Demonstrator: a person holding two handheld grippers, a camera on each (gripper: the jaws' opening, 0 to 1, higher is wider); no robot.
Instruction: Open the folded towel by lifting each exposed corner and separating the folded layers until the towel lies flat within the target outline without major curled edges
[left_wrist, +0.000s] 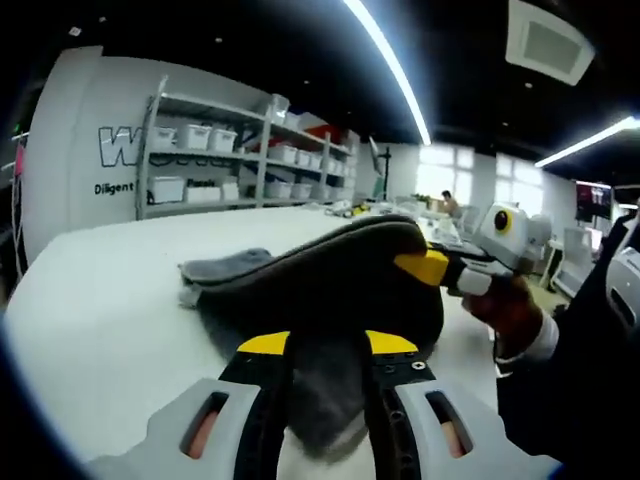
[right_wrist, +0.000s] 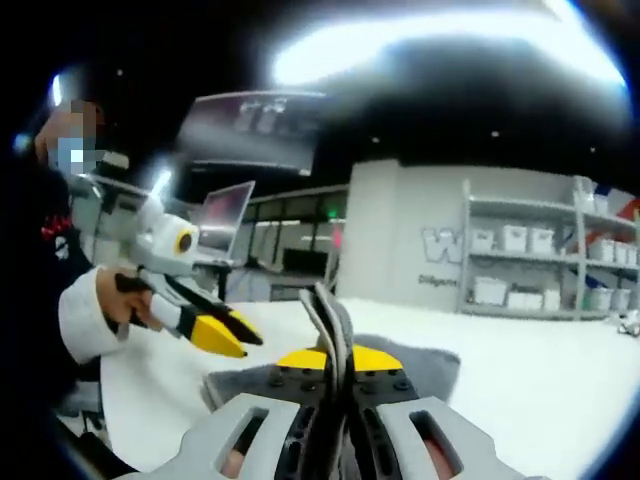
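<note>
My left gripper (left_wrist: 328, 352) is clamped on the grey towel (left_wrist: 330, 275), lifted off the white worktop (left_wrist: 100, 310) ahead; my right gripper (right_wrist: 338, 365) pinches its raised edge alongside.

Long ceiling strips (left_wrist: 390, 65) light the room brightly; the white table (left_wrist: 100, 310) reflects evenly, with hardly any shadow. In the right gripper view one strip (right_wrist: 440, 45) flares into a glaring smear, and the whole picture looks soft, perhaps from motion. Fisheye curvature bends the shelves (left_wrist: 240, 155).
</note>
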